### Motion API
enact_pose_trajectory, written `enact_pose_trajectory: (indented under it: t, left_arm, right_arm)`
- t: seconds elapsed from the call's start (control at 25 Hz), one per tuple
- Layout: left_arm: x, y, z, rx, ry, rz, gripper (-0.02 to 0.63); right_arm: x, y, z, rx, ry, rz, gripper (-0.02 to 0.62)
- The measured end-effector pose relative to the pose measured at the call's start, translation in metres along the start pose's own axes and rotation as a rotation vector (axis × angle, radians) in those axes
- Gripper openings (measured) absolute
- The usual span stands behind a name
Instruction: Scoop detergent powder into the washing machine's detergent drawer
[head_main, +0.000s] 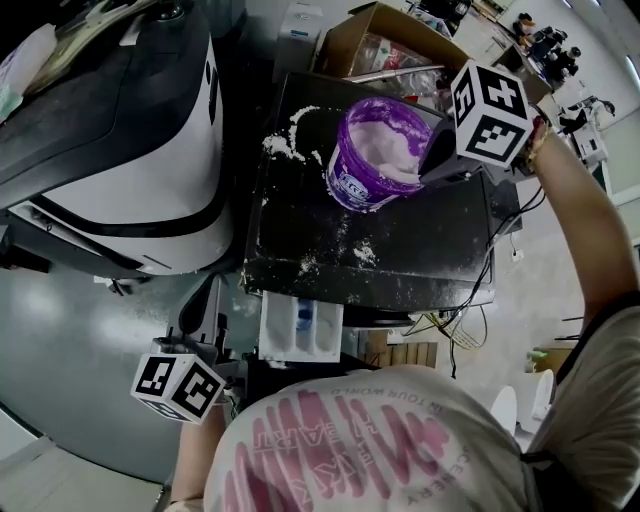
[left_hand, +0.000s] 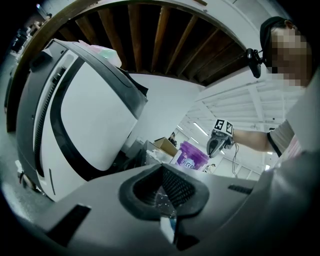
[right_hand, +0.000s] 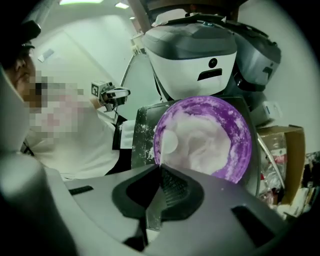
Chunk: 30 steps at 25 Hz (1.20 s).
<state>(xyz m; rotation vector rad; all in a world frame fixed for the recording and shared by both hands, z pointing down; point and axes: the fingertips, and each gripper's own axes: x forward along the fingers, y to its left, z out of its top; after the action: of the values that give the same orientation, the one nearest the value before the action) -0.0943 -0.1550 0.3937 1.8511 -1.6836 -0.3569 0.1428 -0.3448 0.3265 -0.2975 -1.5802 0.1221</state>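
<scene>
A purple tub (head_main: 375, 150) of white detergent powder stands open on the black machine top (head_main: 400, 250). My right gripper (head_main: 425, 170) hangs at the tub's right rim, shut on the thin handle of a white scoop. The scoop's round bowl (right_hand: 170, 142) is inside the tub (right_hand: 210, 135), against the left wall above the powder. The white detergent drawer (head_main: 300, 325) stands pulled out at the machine's front edge, with a blue insert. My left gripper (head_main: 200, 305) is low and to the left of the drawer. Its jaws (left_hand: 162, 172) look shut, with nothing clearly between them.
Spilled powder (head_main: 285, 145) lies on the machine top left of the tub and near its front. A big white and black appliance (head_main: 120, 150) stands to the left. A cardboard box (head_main: 380, 45) sits behind the tub. Cables hang at the machine's right side.
</scene>
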Motion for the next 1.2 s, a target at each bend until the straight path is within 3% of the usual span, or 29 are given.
enact_pose_trajectory:
  t: [0.24, 0.8, 1.2]
  left_arm:
    - [0.004, 0.0, 0.0, -0.003, 0.002, -0.012, 0.003]
    - [0.012, -0.005, -0.002, 0.005, 0.017, -0.03, 0.003]
    - [0.014, -0.01, -0.001, 0.015, 0.021, -0.032, 0.003]
  right_arm:
    - [-0.002, 0.001, 0.006, 0.164, -0.145, 0.063, 0.002]
    - [-0.007, 0.008, 0.033, 0.57, -0.587, 0.303, 0.003]
    - [-0.007, 0.002, 0.037, 0.825, -0.805, 0.348, 0.003]
